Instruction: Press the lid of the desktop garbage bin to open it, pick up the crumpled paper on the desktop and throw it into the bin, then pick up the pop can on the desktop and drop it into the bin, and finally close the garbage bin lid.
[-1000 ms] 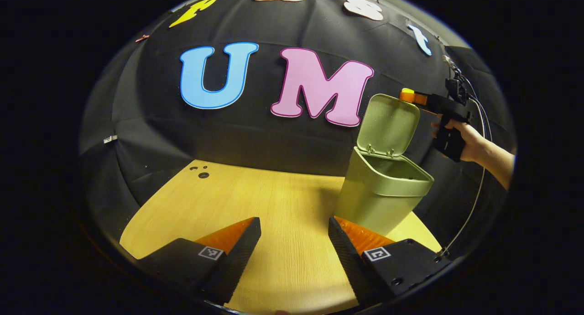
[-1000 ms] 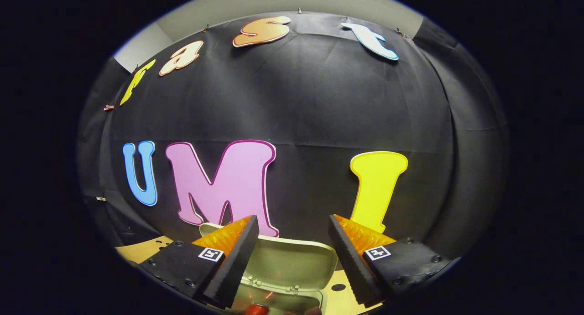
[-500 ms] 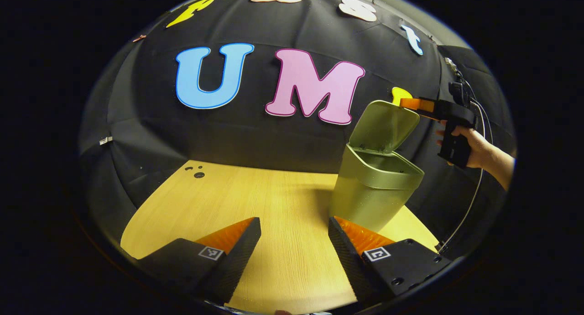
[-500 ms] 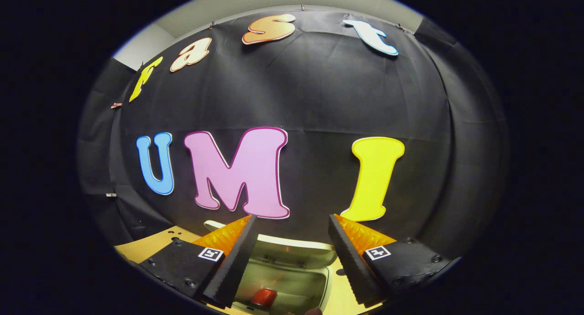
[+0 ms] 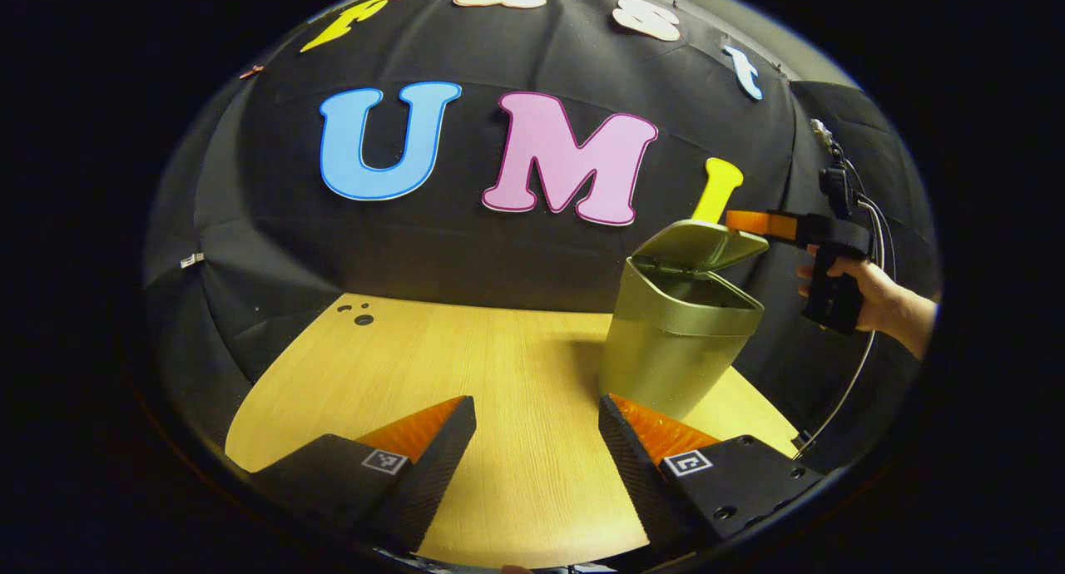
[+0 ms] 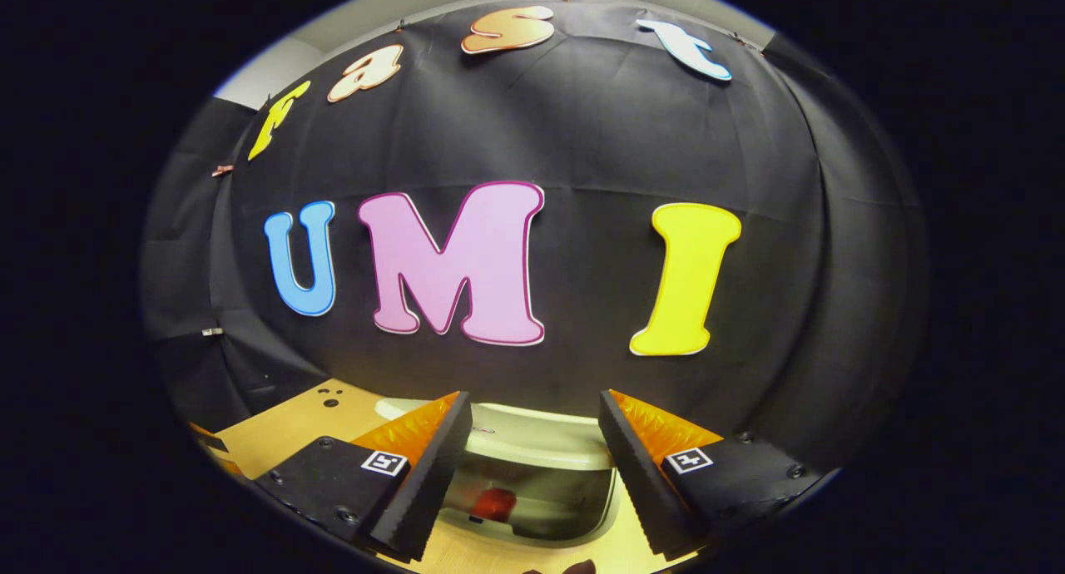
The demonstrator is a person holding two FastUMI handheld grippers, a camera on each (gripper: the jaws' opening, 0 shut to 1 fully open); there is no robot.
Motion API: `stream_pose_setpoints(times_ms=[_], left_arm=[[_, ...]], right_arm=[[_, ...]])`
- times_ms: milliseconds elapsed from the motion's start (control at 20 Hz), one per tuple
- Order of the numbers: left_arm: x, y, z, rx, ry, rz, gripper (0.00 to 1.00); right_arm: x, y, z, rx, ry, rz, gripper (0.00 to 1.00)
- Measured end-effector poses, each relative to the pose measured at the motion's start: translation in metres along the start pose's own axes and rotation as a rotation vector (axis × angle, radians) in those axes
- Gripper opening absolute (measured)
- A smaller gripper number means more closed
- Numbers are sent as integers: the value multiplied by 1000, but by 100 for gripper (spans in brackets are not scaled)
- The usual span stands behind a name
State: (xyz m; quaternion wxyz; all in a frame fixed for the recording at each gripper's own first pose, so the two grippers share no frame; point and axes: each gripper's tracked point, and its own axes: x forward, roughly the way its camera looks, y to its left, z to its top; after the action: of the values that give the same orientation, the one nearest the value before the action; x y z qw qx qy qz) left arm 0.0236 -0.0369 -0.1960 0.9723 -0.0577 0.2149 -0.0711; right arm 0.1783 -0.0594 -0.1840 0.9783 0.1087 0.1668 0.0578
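The green bin [image 5: 676, 349] stands on the wooden table [image 5: 466, 366] at the right. Its lid [image 5: 699, 245] is tilted about halfway down over the mouth. My right gripper [image 5: 743, 221], held by a hand [image 5: 869, 287], touches the lid's raised front edge from the right. In the right gripper view my right gripper [image 6: 537, 441] is open, with the lid's pale edge [image 6: 532, 424] lying low between its fingers. Under that edge the red pop can [image 6: 496, 502] lies inside the bin. My left gripper [image 5: 537, 441] hangs open over the table, left of the bin, holding nothing.
Small holes [image 5: 359, 314] mark the table's far left corner. A cable [image 5: 857, 366] hangs from the right gripper down to the table's right edge. The booth's black cloth wall stands close behind the bin.
The lid has swung from nearly upright down to about half shut. My right gripper came down with it. The left gripper has hardly moved.
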Motion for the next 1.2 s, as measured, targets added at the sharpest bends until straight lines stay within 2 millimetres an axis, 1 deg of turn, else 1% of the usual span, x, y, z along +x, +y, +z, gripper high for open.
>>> stream_pose_setpoints(times_ms=[100,300,550,850,900,950,1100,1150,1200], left_arm=[[-3,2,-1,3,1,1,96],[-6,5,-3,0,3,7,96],[-6,8,-6,-18,7,13,96],[-3,7,-5,-22,11,15,96],[-2,7,-5,-21,11,15,99],[-2,7,-5,-19,12,15,95],[1,6,-6,-21,15,16,96],[2,6,-5,-22,17,17,96],[2,6,-6,-22,18,17,96]], right_arm=[[-3,5,-13,3,22,4,96],[-6,8,-31,6,55,2,96],[-7,14,-54,-4,103,13,96],[-7,26,-75,-16,143,38,96],[-7,28,-77,-15,148,43,96],[-6,29,-81,-14,153,49,96],[-8,32,-94,10,177,65,96],[-8,32,-91,26,158,68,97],[-8,32,-94,31,163,74,97]])
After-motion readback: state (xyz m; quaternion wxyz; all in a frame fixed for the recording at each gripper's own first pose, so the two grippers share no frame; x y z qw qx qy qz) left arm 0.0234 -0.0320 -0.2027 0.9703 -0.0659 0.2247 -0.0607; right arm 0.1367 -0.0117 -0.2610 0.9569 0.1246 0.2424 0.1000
